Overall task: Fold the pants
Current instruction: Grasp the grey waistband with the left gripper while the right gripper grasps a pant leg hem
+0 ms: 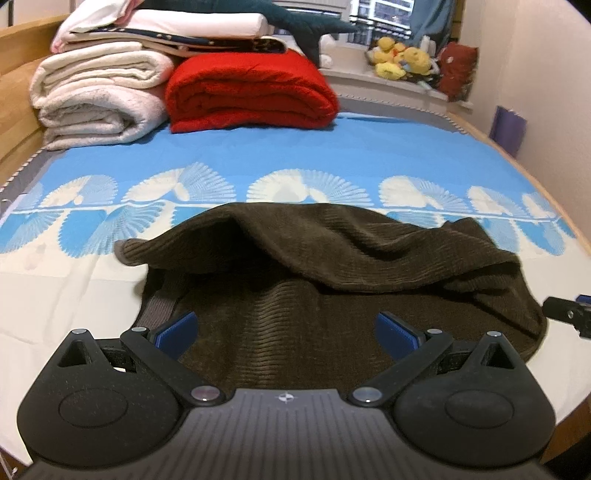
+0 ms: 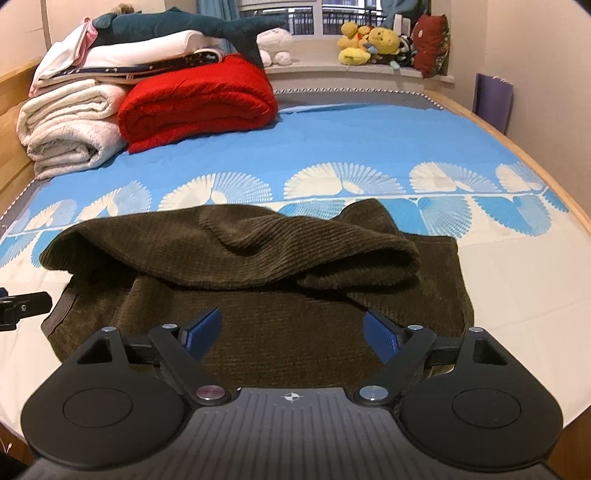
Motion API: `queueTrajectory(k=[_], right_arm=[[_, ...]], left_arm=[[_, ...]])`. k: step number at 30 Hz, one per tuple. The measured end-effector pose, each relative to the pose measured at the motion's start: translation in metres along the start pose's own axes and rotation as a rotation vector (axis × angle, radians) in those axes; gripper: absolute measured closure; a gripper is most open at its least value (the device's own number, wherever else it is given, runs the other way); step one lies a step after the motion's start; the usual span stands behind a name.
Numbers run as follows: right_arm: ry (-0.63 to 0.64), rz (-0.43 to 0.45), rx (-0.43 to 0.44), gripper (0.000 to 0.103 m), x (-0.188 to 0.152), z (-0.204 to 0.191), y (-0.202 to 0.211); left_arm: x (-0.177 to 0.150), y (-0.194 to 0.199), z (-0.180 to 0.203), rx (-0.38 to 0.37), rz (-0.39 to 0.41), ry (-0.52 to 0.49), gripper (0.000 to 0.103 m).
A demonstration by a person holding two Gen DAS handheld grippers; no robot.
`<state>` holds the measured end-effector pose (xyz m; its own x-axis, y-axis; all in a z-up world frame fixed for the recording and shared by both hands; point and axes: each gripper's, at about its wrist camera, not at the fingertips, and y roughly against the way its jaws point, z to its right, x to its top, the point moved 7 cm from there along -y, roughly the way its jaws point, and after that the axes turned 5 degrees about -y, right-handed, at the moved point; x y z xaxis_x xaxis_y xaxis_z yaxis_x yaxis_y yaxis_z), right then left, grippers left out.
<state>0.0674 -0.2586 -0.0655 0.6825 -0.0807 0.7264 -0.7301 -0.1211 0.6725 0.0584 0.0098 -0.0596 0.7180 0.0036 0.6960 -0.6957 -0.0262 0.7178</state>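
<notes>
The brown corduroy pants (image 1: 332,295) lie loosely doubled at frame centre on the bedsheet (image 1: 55,295), both the left gripper (image 1: 286,330) and right gripper (image 2: 291,332) wide and empty above them; the slack upper fold risks slumping or dragging askew if pinched unevenly.

A wood-framed bed (image 2: 554,177) fills the room, its blue-and-white sheet (image 2: 332,140) spread flat. Folded blankets (image 2: 70,125) stack at the far left; a window (image 2: 332,14) sits behind, pale wall (image 2: 546,55) right.

Folded blankets (image 2: 110,110) along far bed edge
</notes>
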Motion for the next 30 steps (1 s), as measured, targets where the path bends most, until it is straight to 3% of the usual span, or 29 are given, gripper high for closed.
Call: queueTrajectory(k=[3,7,12,14,16,19,22,25,30], right_arm=[[-0.047,0.022,-0.009,0.018,0.011,0.017,0.004],[-0.047,0.049,-0.089,0.018,0.043,0.064,-0.001],[-0.082,0.054,-0.206,0.018,0.068,0.146,-0.033],[-0.129,-0.036,-0.248,0.018,0.052,0.176,-0.058],[-0.159,-0.177,-0.243,0.018,0.034,0.194,-0.084],[-0.159,-0.261,-0.218,0.016,0.021,0.200,-0.113],[-0.153,-0.371,-0.220,0.015,0.005,0.201,-0.146],[-0.176,-0.422,-0.252,0.015,-0.004,0.210,-0.168],[-0.276,-0.485,-0.303,0.015,-0.015,0.227,-0.188]], left_arm=[[0.001,-0.003,-0.016,0.000,-0.023,0.016,0.000],[0.016,-0.015,-0.071,0.093,-0.031,0.005,0.007],[0.020,-0.048,-0.161,0.215,-0.040,0.140,0.027],[0.007,-0.067,-0.185,0.215,-0.112,0.178,0.034],[-0.004,-0.080,-0.199,0.183,-0.162,0.236,0.034],[-0.012,-0.098,-0.204,0.087,-0.222,0.276,0.014],[-0.021,-0.122,-0.201,0.054,-0.303,0.225,0.012],[-0.034,-0.142,-0.195,0.073,-0.362,0.163,0.012],[-0.040,-0.174,-0.197,0.059,-0.390,0.181,0.012]])
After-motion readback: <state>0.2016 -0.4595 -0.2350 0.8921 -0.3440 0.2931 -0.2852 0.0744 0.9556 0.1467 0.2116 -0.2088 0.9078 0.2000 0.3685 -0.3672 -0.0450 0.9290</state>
